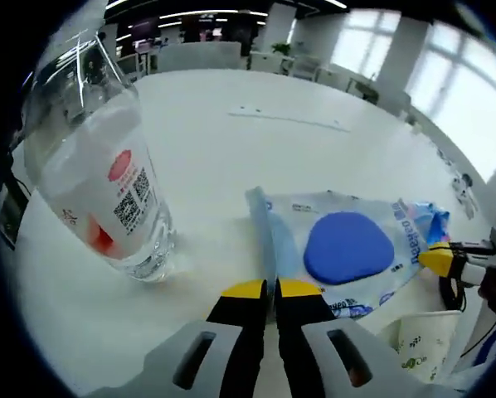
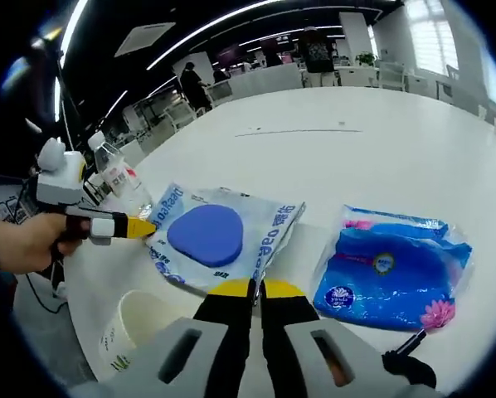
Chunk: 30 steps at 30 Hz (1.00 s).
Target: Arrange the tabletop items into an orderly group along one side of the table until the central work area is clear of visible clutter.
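**Both grippers on the same wipe packet**

Left gripper view: the left gripper [image 1: 272, 290] has its yellow-tipped jaws pressed together on the near edge of a flat packet with a blue oval lid [image 1: 347, 247], apparently a pack of wet wipes, lying on the white table [image 1: 231, 141]. A clear plastic water bottle [image 1: 99, 166] stands close by on the left, apart from the packet. At the packet's far edge the other gripper's yellow tip touches it, and a paper cup [image 1: 418, 340] sits low at the right.

Right gripper view: the right gripper [image 2: 256, 289] likewise has its jaws drawn together on the packet's edge, at the rim nearest the camera. A blue tissue pack [image 2: 393, 269] lies just beside the packet to the right, not overlapping it. The paper cup stands near the jaws at lower left, and the bottle is beyond the other gripper.

Judged step: the packet is pinched at two opposite edges, ready to be carried. The next move calls for lifting both ends together and setting it beside the bottle or the tissue pack, so that everything lines up along one side.
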### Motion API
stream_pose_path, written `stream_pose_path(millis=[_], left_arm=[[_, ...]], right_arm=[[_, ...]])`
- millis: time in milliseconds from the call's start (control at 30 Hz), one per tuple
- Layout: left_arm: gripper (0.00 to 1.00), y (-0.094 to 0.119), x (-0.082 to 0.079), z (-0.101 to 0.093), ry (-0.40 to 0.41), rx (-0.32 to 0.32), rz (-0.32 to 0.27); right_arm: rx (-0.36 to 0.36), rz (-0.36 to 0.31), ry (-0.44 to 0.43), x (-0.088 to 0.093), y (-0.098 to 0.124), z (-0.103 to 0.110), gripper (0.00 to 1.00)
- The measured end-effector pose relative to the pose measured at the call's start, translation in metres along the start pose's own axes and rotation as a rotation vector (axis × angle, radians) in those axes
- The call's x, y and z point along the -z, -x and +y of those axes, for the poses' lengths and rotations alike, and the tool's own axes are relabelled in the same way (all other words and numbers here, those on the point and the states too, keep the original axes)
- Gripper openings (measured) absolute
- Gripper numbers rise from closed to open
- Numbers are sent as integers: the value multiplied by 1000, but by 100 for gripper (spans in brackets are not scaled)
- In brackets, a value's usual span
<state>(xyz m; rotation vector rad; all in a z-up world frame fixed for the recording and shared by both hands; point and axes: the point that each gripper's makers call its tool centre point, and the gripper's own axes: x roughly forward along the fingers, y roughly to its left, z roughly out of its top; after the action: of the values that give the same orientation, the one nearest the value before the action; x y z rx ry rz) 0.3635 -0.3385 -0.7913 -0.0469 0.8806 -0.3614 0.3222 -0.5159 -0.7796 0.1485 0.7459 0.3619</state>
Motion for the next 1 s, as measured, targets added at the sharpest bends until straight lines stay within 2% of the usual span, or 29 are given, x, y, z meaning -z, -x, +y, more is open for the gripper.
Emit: stream_pose_path(millis=[133,433,633,1000], left_arm=[[0,2,-4,-6,-9,2,-16],[0,-3,-20,-19,-18,20,-50],[0,-10,-19,-25,-24,23,-36],[0,-14,-9,-22,-25,5,3]], right_arm=[[18,-19,30,-8,2,-6,0],[53,-33,32,-22,3,-28,0],[76,10,33,-16,1,-36,0],[87,72,64,-7,-7,-39,0]])
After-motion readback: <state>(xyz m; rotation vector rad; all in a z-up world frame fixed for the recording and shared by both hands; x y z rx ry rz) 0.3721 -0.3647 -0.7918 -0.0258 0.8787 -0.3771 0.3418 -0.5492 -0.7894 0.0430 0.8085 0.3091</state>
